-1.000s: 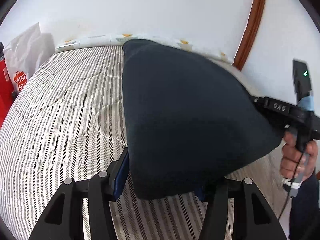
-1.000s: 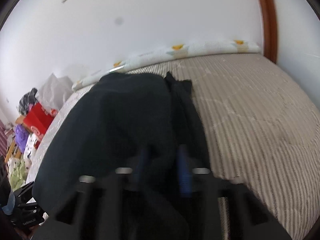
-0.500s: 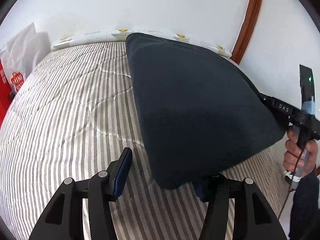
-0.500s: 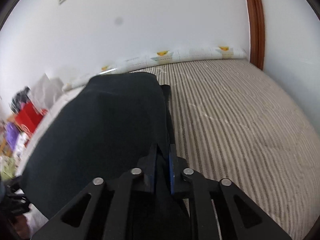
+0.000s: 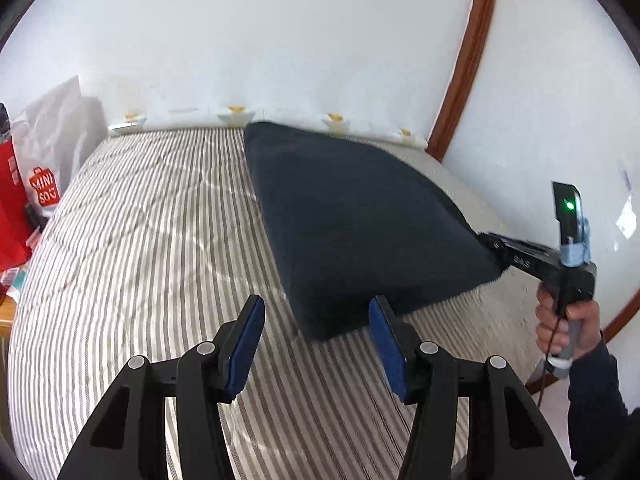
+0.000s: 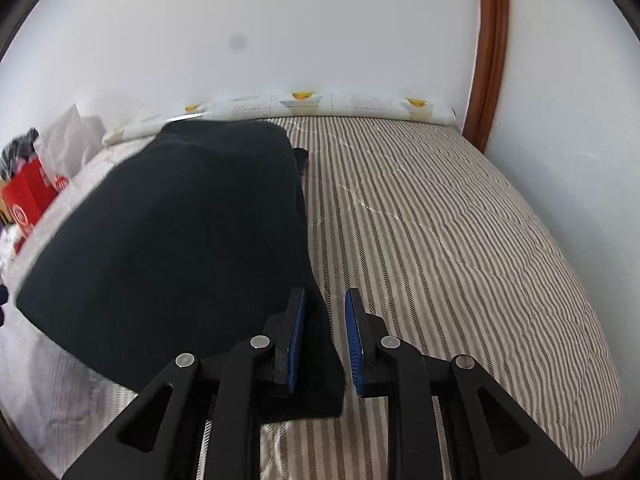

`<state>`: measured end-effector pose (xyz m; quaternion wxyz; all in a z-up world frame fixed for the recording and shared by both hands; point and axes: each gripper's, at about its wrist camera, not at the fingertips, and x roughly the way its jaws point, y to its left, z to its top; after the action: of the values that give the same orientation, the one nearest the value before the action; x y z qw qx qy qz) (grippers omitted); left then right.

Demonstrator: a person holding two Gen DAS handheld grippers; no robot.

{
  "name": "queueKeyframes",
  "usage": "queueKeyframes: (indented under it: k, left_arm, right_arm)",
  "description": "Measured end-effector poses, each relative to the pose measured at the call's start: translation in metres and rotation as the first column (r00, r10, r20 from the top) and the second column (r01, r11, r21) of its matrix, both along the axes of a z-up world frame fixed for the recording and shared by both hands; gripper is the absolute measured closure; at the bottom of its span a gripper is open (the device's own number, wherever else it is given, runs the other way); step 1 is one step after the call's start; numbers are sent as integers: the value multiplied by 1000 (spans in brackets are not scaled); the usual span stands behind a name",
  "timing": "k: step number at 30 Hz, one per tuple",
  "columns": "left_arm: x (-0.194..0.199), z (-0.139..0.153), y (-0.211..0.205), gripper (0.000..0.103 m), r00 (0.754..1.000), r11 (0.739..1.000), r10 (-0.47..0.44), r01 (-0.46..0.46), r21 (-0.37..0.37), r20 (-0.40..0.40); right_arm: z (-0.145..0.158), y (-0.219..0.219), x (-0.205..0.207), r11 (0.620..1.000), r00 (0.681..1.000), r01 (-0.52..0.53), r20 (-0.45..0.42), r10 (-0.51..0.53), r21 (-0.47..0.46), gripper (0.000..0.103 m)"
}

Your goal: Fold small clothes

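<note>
Right wrist view, right tool (image 6: 325,304) parting around dark garment (image 6: 180,240), left tool (image 5: 316,320) wide, empty.

striped bedspread (image 5: 152,240); red miniso bag (image 5: 16,200); patterned, perhaps pillow (image 6: 320,104).

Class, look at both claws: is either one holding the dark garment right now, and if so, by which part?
Neither. The left claw is open, clear of the dark garment. The right claw has just been opening; a garment corner lies between its pads, unpinched.
</note>
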<state>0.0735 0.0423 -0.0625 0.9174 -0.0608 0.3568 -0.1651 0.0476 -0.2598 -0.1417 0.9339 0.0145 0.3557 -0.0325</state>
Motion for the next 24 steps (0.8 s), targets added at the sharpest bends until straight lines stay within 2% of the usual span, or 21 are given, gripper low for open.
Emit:
queueKeyframes:
  k: [4, 6, 8, 12, 16, 20, 24]
  left_arm:
    - [28, 0, -5, 51, 1000, 1000, 2, -2, 1, -16]
    - [46, -8, -9, 51, 999, 1000, 7, -5, 24, -46]
    - [54, -18, -13, 50, 997, 1000, -3, 6, 27, -76]
    - [64, -41, -17, 49, 992, 998, -16, 23, 53, -124]
    - [70, -30, -8, 49, 991, 1000, -11, 14, 16, -134]
    - [88, -15, -7, 50, 994, 996, 37, -28, 86, -99]
    - [117, -10, -4, 50, 990, 994, 76, -66, 87, -115]
  right_arm:
    - [24, 0, -3, 1000, 1000, -4, 21, 4, -2, 82]
    - [34, 2, -1, 1000, 999, -1, 33, 2, -18, 78]
    - [44, 1, 4, 1000, 999, 5, 46, -5, -19, 67]
    - [55, -1, 22, 1000, 999, 9, 50, -8, -26, 64]
    - [57, 4, 57, 1000, 1000, -21, 6, 21, -23, 63]
    - [55, 10, 94, 999, 998, -51, -25, 51, -3, 61]
    - [49, 16, 133, 997, 995, -74, -61, 74, 4, 60]
